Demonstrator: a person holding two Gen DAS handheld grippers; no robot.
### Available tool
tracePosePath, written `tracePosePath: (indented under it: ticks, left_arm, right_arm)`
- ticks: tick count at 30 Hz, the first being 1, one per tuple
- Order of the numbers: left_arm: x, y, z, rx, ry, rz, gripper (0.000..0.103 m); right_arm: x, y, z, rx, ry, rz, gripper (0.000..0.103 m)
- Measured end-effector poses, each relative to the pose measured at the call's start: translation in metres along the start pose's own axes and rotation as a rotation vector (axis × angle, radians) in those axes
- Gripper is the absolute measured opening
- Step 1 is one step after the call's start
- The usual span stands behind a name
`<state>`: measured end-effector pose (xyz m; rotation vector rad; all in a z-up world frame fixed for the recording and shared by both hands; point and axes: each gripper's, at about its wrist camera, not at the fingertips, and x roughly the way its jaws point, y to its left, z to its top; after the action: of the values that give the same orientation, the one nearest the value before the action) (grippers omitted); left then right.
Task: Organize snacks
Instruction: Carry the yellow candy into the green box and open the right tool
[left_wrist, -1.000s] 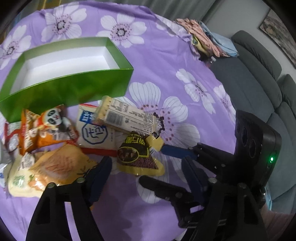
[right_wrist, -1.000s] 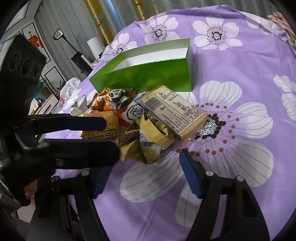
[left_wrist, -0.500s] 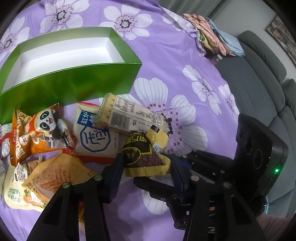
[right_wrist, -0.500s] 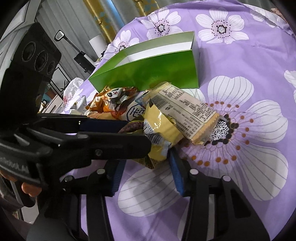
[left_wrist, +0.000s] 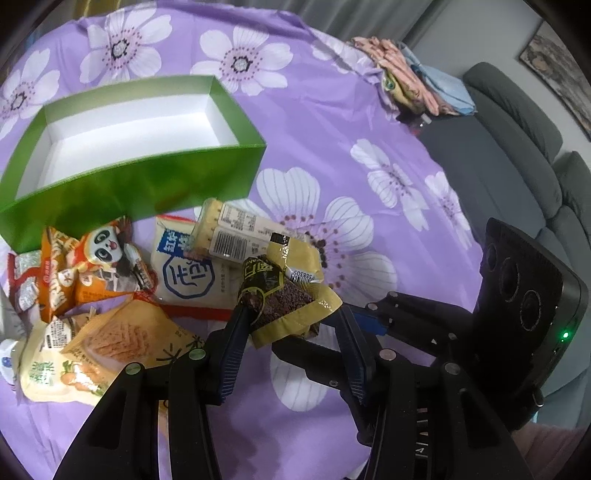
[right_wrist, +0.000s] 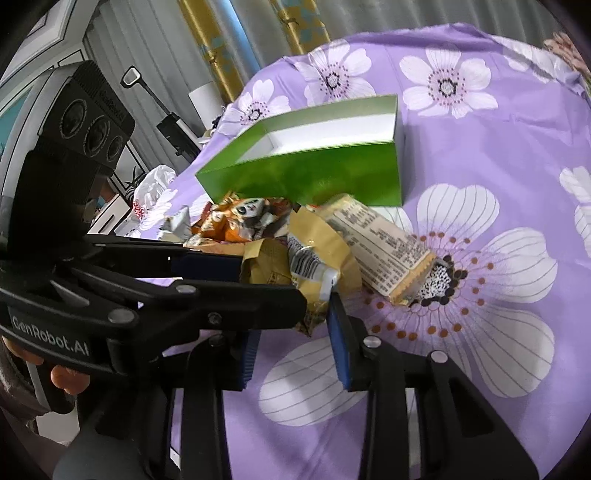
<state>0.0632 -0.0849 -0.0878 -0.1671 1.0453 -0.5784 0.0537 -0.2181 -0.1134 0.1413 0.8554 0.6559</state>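
A yellow-and-dark snack packet (left_wrist: 284, 302) is pinched between the fingers of my left gripper (left_wrist: 291, 317) and lifted a little off the pile. In the right wrist view the same packet (right_wrist: 314, 254) sits just ahead of my right gripper (right_wrist: 291, 332), whose jaws stand apart around its lower edge; the left gripper crosses in front. An empty green box (left_wrist: 147, 184) with a white inside stands behind the pile, and it also shows in the right wrist view (right_wrist: 314, 173). A beige bar with a barcode (left_wrist: 236, 232) leans on the other packets.
An orange panda packet (left_wrist: 92, 258), a white-and-blue packet (left_wrist: 184, 277) and a cracker packet (left_wrist: 110, 339) lie on the purple flowered cloth (left_wrist: 332, 129). Folded clothes (left_wrist: 413, 85) lie at the far edge. A grey sofa (left_wrist: 517, 155) is to the right.
Both grippers moved in on the yellow-and-dark packet. The left jaws narrowed and closed on it, and it is lifted and crumpled. The right jaws narrowed too.
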Motion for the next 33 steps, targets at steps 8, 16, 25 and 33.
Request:
tracePosePath:
  ticks: [8, 16, 25, 33]
  left_arm:
    - [-0.031, -0.004, 0.016, 0.023, -0.088, -0.005, 0.048]
    - [-0.057, 0.017, 0.048, 0.005, -0.175, 0.027, 0.048]
    - [-0.055, 0.072, 0.086, -0.105, -0.210, 0.033, 0.048]
    - [-0.041, 0.107, 0.103, -0.168, -0.209, 0.049, 0.048]
  right_arm:
    - [-0.017, 0.015, 0.024, -0.070, -0.066, -0.015, 0.035]
    - [-0.007, 0.030, 0.069, -0.152, -0.128, -0.006, 0.035]
    - [0.032, 0.035, 0.120, -0.223, -0.116, -0.002, 0.035]
    - [0.070, 0.031, 0.143, -0.215, -0.086, 0.000, 0.038]
